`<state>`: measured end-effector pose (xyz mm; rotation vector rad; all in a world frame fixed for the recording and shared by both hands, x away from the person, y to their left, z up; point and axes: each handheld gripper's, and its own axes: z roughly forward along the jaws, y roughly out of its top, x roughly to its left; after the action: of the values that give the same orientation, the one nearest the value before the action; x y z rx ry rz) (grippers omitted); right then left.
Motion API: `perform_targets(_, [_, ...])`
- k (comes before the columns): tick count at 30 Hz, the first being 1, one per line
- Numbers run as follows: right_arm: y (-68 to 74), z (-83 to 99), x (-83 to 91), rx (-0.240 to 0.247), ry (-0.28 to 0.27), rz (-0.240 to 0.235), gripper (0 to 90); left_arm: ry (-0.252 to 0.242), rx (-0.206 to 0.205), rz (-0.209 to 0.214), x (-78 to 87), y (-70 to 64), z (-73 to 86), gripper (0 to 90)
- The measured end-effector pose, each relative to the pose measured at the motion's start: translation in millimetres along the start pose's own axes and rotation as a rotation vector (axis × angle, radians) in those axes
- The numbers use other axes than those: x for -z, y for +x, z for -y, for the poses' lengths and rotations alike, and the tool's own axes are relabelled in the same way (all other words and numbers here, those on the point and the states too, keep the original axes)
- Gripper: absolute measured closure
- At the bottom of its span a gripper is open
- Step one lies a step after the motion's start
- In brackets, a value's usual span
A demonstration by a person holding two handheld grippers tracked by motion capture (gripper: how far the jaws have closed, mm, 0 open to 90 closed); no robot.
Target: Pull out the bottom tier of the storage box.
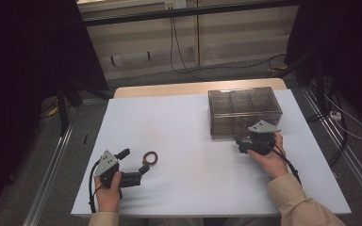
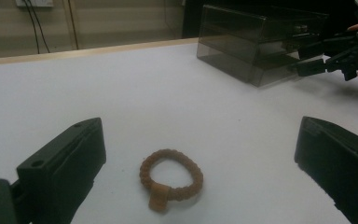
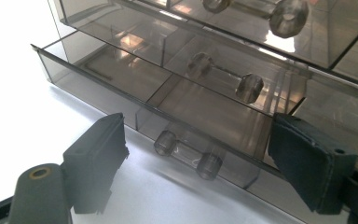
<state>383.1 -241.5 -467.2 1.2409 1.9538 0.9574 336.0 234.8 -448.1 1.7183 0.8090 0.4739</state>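
A brown beaded bracelet [image 2: 171, 179] lies flat on the white table [image 1: 193, 141], between the wide-apart jaws of my left gripper [image 2: 198, 135] and touching neither. From above, the bracelet [image 1: 151, 157] sits just past the left gripper [image 1: 134, 161]. A smoky clear drawer box [image 1: 243, 111] stands at the back right. My right gripper [image 1: 245, 141] is at its front. Its bottom drawer [image 3: 135, 88] is pulled out a little. The drawer's clear bar handle [image 3: 188, 154] lies between the open jaws of the right gripper [image 3: 199, 125], untouched.
The box [image 2: 256, 42] and the right gripper [image 2: 326, 60] show far off in the left gripper view. Upper drawers with their own handles [image 3: 226, 77] stay shut. Cables [image 1: 179, 52] run on the floor behind the table. Dark stands flank both sides.
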Motion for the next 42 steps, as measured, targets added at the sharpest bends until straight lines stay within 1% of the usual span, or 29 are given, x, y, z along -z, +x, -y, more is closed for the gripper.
perform_targets(3, [0.4, -0.1, -0.1, 0.006, 0.007, 0.001, 19.2, 0.0, 0.0, 0.0, 0.2, -0.1, 0.0, 2.0])
perform_targets(7, [2.9, 0.3, -0.2, 0.033, 0.027, 0.017, 21.2, 0.0, 0.0, -0.001, 0.5, 0.1, -0.1, 2.0])
perform_targets(8, [2.9, 0.5, -0.6, 0.035, 0.031, 0.013, 22.3, 0.001, -0.002, -0.002, 0.6, 0.2, -0.1, 2.0])
perform_targets(9, [2.7, 0.8, -0.9, 0.033, 0.039, 0.01, 26.1, 0.001, -0.003, -0.003, 0.6, 0.2, -0.1, 2.0])
perform_targets(10, [2.3, 0.8, -0.7, 0.029, 0.038, 0.009, 27.7, -0.001, -0.001, -0.002, 0.7, 0.1, -0.1, 2.0])
perform_targets(18, [1.7, 0.9, -0.3, 0.028, 0.04, 0.002, 27.9, -0.005, 0.005, -0.004, 1.0, 0.1, -0.1, 2.0])
perform_targets(24, [3.3, 1.3, 2.6, 0.071, 0.068, -0.006, 32.7, -0.002, 0.003, -0.004, 1.1, 0.3, -0.1, 2.0])
perform_targets(27, [2.4, 1.2, 4.6, 0.1, 0.081, -0.015, 36.2, -0.004, 0.005, -0.003, 1.2, 0.2, -0.2, 2.0])
perform_targets(31, [1.0, 1.1, 6.5, 0.106, 0.088, -0.03, 37.8, -0.005, 0.006, -0.005, 1.5, 0.4, -0.2, 2.0])
perform_targets(37, [1.4, 1.2, 9.6, 0.133, 0.097, -0.057, 41.6, -0.007, 0.009, -0.006, 2.0, 0.5, -0.4, 2.0])
perform_targets(42, [2.3, 1.3, 13.1, 0.14, 0.109, -0.079, 44.1, -0.008, 0.009, -0.007, 2.3, 0.8, -0.6, 2.0])
